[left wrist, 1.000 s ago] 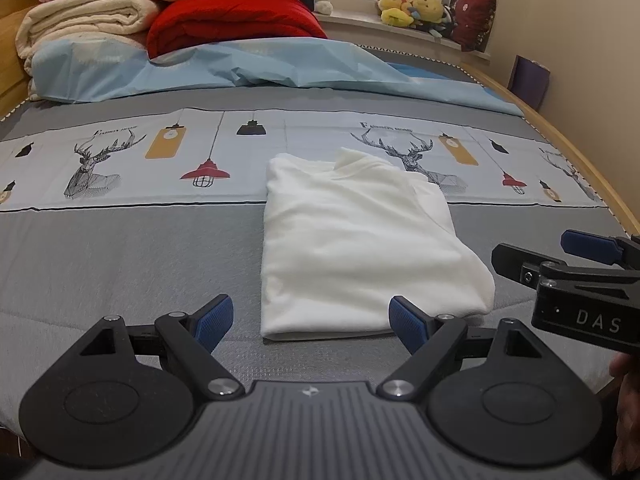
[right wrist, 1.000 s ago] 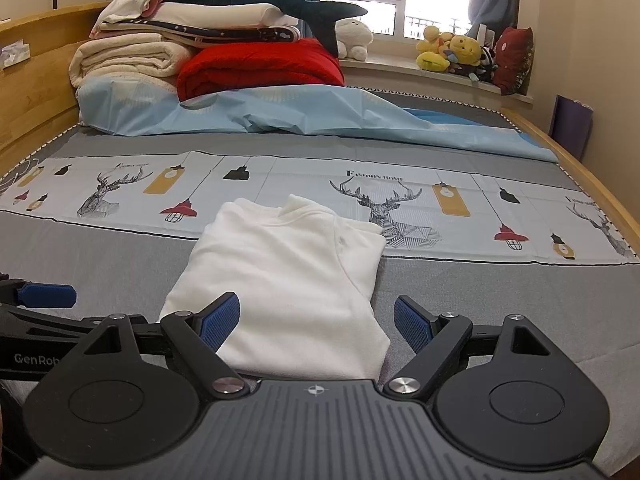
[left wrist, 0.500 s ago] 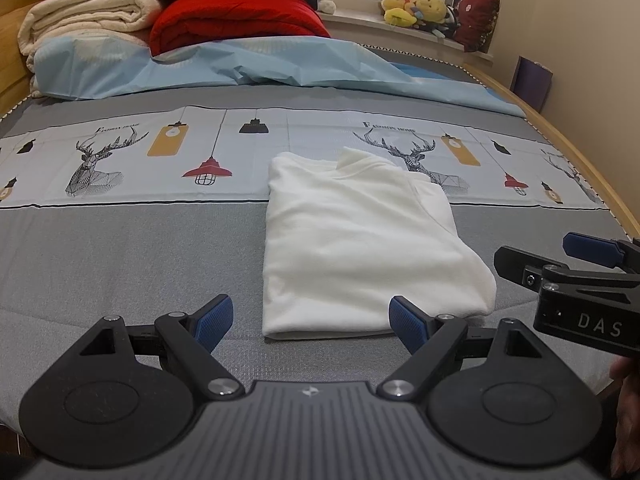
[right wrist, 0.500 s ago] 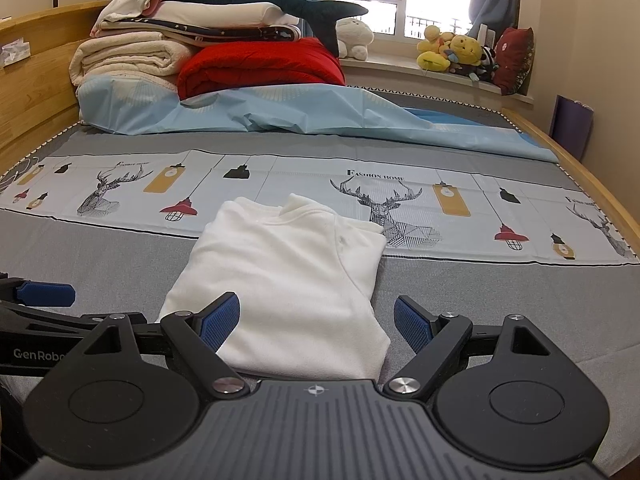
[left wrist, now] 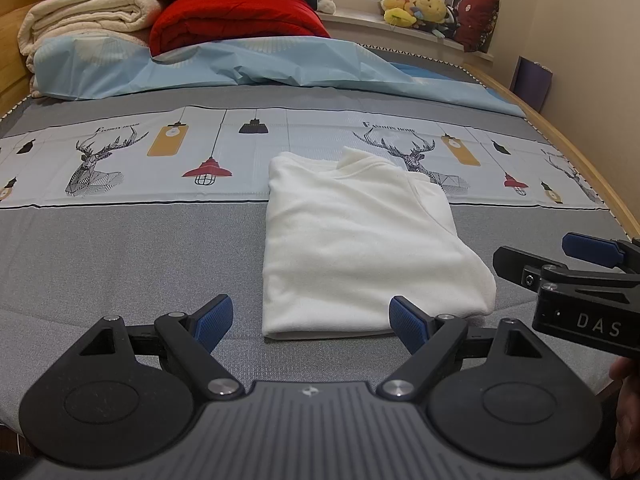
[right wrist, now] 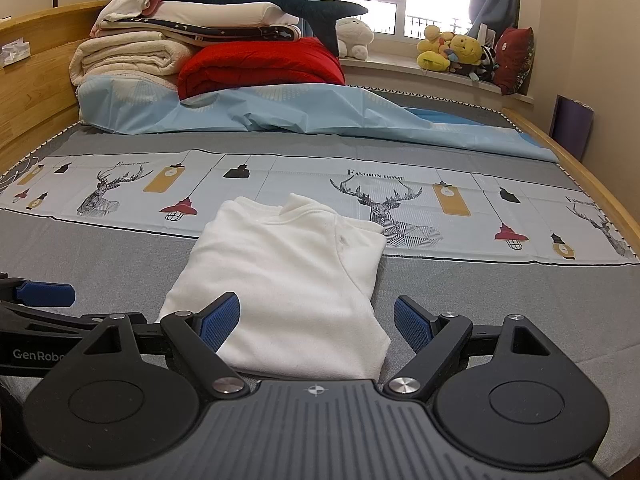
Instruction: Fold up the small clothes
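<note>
A small white garment point(left wrist: 360, 240) lies folded into a rectangle on the grey bed cover, collar toward the far side. It also shows in the right wrist view point(right wrist: 288, 280). My left gripper point(left wrist: 310, 320) is open and empty, just short of the garment's near edge. My right gripper point(right wrist: 316, 324) is open and empty, hovering over the garment's near right corner. The right gripper shows at the right edge of the left wrist view point(left wrist: 560, 264). The left gripper shows at the left edge of the right wrist view point(right wrist: 44, 304).
A printed sheet with deer and lamps point(left wrist: 160, 160) crosses the bed behind the garment. A light blue sheet point(left wrist: 280, 68), a red quilt point(left wrist: 236, 16) and stacked blankets point(left wrist: 92, 12) lie at the head. A wooden bed rail point(left wrist: 580, 152) runs along the right.
Both grippers stay open and nearly still. The left wrist view has tipped down slightly. The garment has not moved.
</note>
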A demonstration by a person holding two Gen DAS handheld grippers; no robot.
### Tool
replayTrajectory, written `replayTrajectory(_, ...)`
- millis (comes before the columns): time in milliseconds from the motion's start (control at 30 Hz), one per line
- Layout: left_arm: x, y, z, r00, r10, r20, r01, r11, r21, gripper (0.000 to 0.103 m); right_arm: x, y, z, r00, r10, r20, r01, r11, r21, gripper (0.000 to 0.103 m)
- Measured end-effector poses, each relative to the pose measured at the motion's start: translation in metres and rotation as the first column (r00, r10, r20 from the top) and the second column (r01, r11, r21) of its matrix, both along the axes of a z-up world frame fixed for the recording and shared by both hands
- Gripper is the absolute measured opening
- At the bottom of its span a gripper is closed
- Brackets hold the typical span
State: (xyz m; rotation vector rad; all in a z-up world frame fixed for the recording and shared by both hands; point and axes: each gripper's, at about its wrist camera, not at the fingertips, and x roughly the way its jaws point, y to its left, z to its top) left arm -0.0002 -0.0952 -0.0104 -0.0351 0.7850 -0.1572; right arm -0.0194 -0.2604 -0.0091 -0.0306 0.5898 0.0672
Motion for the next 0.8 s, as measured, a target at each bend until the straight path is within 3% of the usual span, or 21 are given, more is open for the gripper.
replayTrajectory(800,-0.0013,-0.0024,0.0006,1.0,-0.004,0.016,0.004,1.0,0.011,0.089,0.0004,0.0005,-0.0005,1.0,0.003,0.0,-0.003,1.0,-0.004,0.085)
